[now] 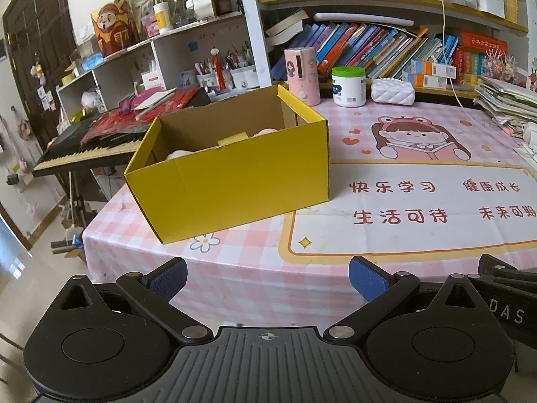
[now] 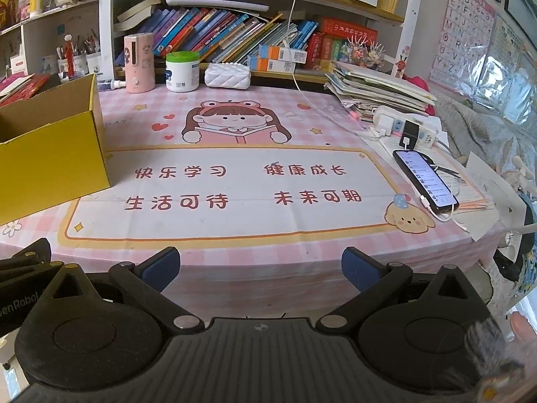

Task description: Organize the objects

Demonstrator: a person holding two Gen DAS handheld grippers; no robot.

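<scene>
A yellow cardboard box (image 1: 235,181) stands open-topped on the left part of the pink checked table mat (image 1: 255,268); pink soft things and a yellow piece show inside it near the far wall. In the right wrist view the same box (image 2: 50,161) sits at the left edge. My left gripper (image 1: 267,280) hovers open over the table's front edge, short of the box, nothing between its blue pads. My right gripper (image 2: 261,268) is open too, over the front edge facing the printed mat (image 2: 235,188), and holds nothing.
At the back stand a pink bottle-shaped device (image 1: 301,75), a white jar with green lid (image 1: 349,87) and a white quilted case (image 1: 392,91) below bookshelves. A phone (image 2: 424,178) on a cable, a power strip (image 2: 402,127) and a paper stack (image 2: 376,90) fill the right side. A keyboard (image 1: 87,147) stands left.
</scene>
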